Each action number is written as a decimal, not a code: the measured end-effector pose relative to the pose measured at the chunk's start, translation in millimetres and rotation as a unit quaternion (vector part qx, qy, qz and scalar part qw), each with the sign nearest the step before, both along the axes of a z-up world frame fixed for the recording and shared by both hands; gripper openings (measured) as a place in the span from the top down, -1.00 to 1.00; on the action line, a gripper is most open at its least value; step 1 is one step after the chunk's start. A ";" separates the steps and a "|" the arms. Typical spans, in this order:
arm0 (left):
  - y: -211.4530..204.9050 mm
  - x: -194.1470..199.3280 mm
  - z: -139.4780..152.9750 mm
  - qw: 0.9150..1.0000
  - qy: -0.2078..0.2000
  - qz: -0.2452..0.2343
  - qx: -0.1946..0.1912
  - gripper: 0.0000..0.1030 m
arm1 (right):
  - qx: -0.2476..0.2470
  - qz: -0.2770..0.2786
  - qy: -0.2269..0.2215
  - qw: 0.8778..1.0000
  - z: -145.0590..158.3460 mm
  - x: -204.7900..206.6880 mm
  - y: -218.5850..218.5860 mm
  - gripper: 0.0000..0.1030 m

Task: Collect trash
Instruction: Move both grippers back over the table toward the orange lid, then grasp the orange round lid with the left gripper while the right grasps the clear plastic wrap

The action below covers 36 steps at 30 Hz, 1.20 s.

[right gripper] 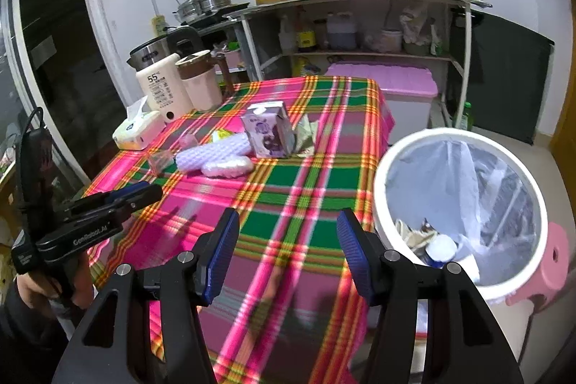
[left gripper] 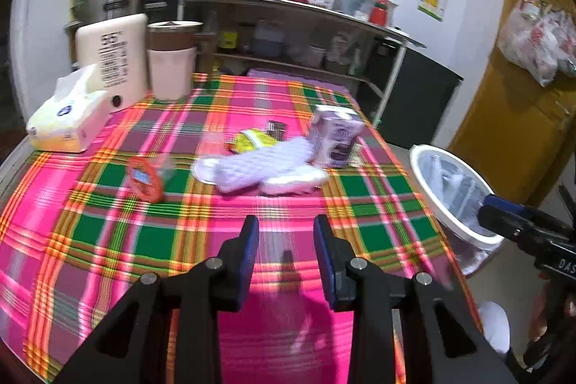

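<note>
Trash lies in one loose cluster near the middle of the plaid tablecloth (left gripper: 151, 233): one purple carton (left gripper: 335, 135) standing upright, two white foam pieces (left gripper: 264, 164) touching each other just left of the carton, one yellow-green wrapper (left gripper: 253, 139) behind the foam, one clear cup with an orange lid (left gripper: 145, 180) lying on its side further left of the carton, and one crumpled pale wrapper (right gripper: 306, 135) on the carton's right. One white bin (right gripper: 457, 211) with a clear liner stands off the table's edge, right of the carton; it holds crumpled paper and a small bottle with a white cap at the bottom. At the far corner, left of the carton, I count one tissue pack (left gripper: 66, 117), one cream kettle (left gripper: 113, 56) and one brown-lidded jug (left gripper: 172, 60). My left gripper (left gripper: 286, 233) has its fingers apart with nothing between them. My right gripper (right gripper: 288, 242) is spread wider, also empty.
</note>
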<state>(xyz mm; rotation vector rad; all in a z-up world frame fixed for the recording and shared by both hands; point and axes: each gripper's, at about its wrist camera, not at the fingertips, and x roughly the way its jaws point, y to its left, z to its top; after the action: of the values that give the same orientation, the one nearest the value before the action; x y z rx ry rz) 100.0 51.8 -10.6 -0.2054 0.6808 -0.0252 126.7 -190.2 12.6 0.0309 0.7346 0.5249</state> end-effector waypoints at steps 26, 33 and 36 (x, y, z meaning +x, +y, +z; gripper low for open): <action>101.8 60.0 -25.7 0.997 0.043 0.071 0.007 -0.07 | -0.046 0.102 0.014 0.994 -24.7 66.5 97.0 -0.11; 103.1 69.2 -31.2 0.997 0.050 0.059 0.000 -0.07 | -0.073 0.145 0.010 0.987 -37.5 88.4 123.7 -0.11; 102.8 70.8 -31.0 0.997 0.050 0.052 -0.007 -0.07 | -0.077 0.162 0.015 0.984 -43.9 96.8 131.8 -0.11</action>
<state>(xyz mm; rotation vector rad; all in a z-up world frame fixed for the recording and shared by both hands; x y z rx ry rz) 170.7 154.6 -41.7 -0.2562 0.7680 0.0806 223.5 -58.4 -31.3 -0.2293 0.8122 0.7771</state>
